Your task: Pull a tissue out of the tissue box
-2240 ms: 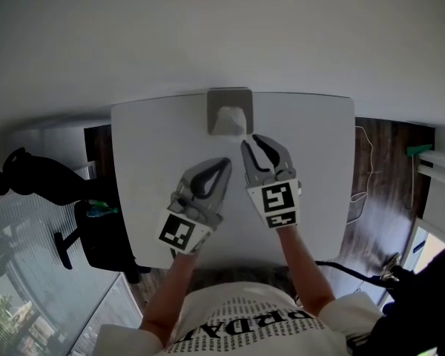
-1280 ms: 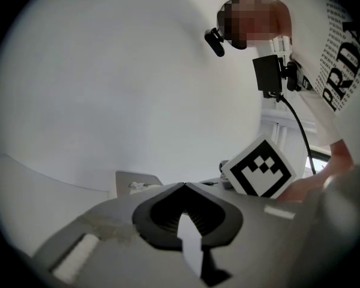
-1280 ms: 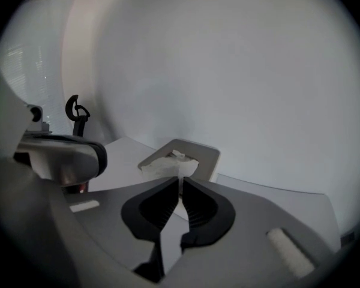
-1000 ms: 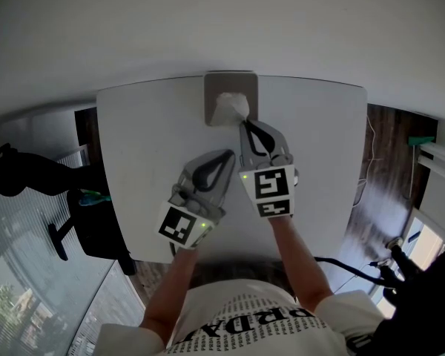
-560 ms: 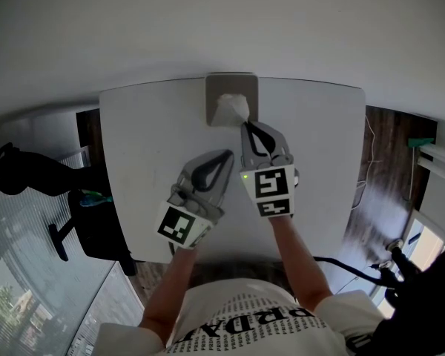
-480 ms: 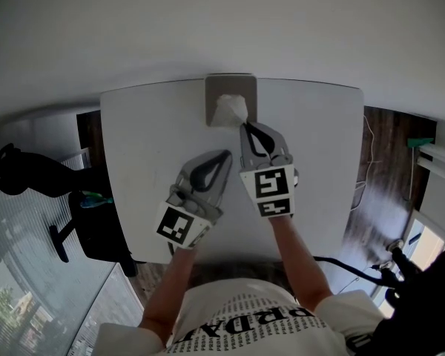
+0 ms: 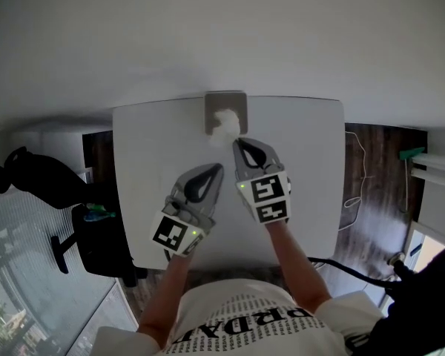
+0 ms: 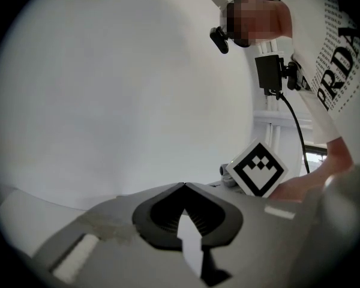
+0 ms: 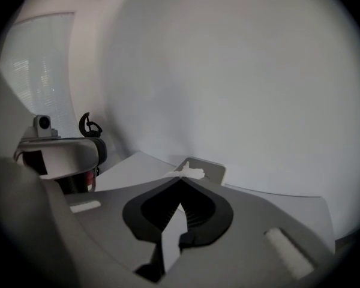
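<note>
- At the far edge of the white table, in the head view, stood the grey tissue box, with a crumpled white tissue rising from its top.
- Right gripper reached toward the box, its tips touching the tissue's near edge; the contact was too small to read from there.
- Left gripper hung over bare table, just beside the right one and apart from the box.
- Left gripper view: jaws were pressed together on nothing, facing a blank wall. A marker cube showed at right, and the table was barely in view.
- Right gripper view: jaws were closed on the tissue, with white wisps poking out either side of the tips. Most of the box was hidden behind them.
</note>
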The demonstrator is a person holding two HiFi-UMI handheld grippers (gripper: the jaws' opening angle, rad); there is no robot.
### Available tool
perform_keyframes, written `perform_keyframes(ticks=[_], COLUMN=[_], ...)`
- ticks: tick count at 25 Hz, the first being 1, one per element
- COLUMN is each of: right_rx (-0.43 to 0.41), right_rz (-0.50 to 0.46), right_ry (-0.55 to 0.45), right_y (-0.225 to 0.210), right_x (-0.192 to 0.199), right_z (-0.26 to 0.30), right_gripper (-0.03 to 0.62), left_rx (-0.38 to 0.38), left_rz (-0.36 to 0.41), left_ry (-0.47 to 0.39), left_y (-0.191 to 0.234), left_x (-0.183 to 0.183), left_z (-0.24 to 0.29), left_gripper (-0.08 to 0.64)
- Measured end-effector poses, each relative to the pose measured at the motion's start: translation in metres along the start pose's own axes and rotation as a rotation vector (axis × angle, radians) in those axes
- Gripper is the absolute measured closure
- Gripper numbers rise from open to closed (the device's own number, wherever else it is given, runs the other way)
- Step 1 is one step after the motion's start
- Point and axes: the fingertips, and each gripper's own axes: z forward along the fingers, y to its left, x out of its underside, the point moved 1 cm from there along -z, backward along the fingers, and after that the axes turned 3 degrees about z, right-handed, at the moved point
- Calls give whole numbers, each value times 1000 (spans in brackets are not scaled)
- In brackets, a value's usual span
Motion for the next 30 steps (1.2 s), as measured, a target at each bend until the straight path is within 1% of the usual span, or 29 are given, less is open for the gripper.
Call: perform_keyframes(ticks=[6, 11, 14, 17, 19, 22, 26, 30], right_rx=[-8, -18, -23, -27, -36, -45, -53, -59], right_rz=[-3, -21, -34, -50, -56, -70, -74, -87], right_ry=[-33, -87, -118, -143, -162, -188, -241, -251], right_y=[23, 46, 58, 69, 77, 83, 91, 99], right_x=[-18, -33, -42, -50, -58, -67, -80, -82], right_z=[-49, -95, -120, -144, -160, -181, -204, -215], right_gripper=[583, 583, 583, 583, 583, 583, 583, 583], left_rx=[-27, -16, -4, 4, 10, 29, 26, 23], left_rz=[-34, -6, 12, -22, -29, -18, -14, -1], left_ry=[-26, -47, -60, -83, -95, -120, -136, -146], left_y=[-27, -57, -73, -86, -95, -106, -116, -120], left_x=[-27, -49, -65, -78, -87, -96, -108, -116], left_z=[-39, -65, -73, -82, -86, -90, -98, -107], left_gripper=[568, 568, 568, 568, 568, 568, 568, 568])
